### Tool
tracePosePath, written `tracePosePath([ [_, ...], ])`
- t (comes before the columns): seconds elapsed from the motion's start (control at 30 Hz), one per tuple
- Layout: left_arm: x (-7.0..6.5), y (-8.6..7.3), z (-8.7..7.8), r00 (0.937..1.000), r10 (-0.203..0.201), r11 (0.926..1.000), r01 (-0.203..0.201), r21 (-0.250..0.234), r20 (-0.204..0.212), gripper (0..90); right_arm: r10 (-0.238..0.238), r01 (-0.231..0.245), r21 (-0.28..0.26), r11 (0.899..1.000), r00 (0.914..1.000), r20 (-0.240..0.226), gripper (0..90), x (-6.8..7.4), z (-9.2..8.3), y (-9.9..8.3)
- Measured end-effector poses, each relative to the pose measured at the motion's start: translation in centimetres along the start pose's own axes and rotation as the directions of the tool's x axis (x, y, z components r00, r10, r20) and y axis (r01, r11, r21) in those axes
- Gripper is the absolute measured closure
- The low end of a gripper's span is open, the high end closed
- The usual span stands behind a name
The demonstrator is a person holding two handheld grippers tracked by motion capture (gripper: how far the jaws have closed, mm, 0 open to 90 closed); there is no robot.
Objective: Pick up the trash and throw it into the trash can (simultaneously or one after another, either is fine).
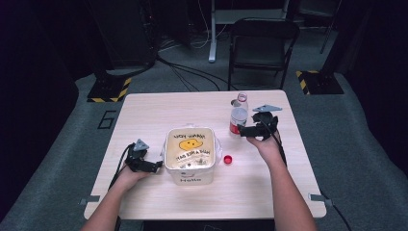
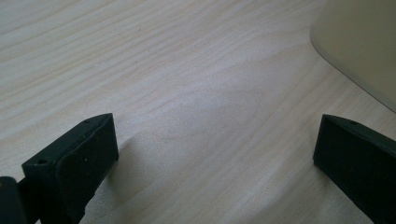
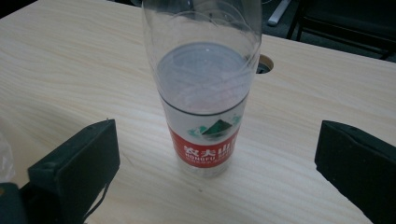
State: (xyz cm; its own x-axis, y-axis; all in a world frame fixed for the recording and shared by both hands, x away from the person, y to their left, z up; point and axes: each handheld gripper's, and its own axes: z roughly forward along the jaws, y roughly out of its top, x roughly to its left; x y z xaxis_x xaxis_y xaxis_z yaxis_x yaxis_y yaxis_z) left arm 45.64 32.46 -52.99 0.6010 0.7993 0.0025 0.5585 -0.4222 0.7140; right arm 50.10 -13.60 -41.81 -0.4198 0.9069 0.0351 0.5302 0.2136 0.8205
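A clear plastic water bottle [image 1: 238, 115] with a red label stands upright and uncapped at the table's back right. Its red cap [image 1: 228, 159] lies loose on the wood, in front of it. In the right gripper view the bottle [image 3: 205, 93] is partly full and stands just ahead of the jaws, not touched by either pad. My right gripper [image 1: 244, 131] [image 3: 217, 135] is open, level with the bottle's lower half. A white square tub [image 1: 189, 155] with a yellow print sits mid-table. My left gripper [image 1: 156, 166] [image 2: 217, 126] is open over bare wood beside the tub's left wall [image 2: 359, 46].
The light wooden table [image 1: 144, 115] has a small round cable hole [image 3: 265, 64] behind the bottle. A black folding chair [image 1: 262, 45] stands beyond the far edge, with cables and yellow-black striped floor plates on the grey carpet.
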Motion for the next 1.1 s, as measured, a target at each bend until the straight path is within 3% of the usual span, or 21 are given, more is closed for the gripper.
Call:
tracePosePath([
  [0.33,-0.1,0.0,0.1,1.0000,0.004,1.0000,-0.004,-0.002,0.002,0.0,-0.009,0.008,-0.029,1.000,0.9996,-0.025,0.0,0.5,0.3,1.4],
  [0.47,-0.1,0.0,0.1,1.0000,0.005,1.0000,-0.005,0.000,0.003,0.0,0.006,-0.006,-0.035,0.999,0.9998,-0.020,0.0,0.5,0.6,1.6],
  [0.63,-0.2,0.0,0.1,1.0000,0.000,1.0000,0.000,-0.002,0.006,0.0,-0.013,0.012,-0.049,0.999,0.9999,-0.009,0.0,0.7,1.0,2.2],
  [1.1,-0.1,0.1,0.1,0.9999,0.012,0.9999,-0.012,-0.002,0.004,0.0,-0.017,0.018,-0.025,1.000,0.9996,0.023,1.9,0.7,3.1,2.7],
])
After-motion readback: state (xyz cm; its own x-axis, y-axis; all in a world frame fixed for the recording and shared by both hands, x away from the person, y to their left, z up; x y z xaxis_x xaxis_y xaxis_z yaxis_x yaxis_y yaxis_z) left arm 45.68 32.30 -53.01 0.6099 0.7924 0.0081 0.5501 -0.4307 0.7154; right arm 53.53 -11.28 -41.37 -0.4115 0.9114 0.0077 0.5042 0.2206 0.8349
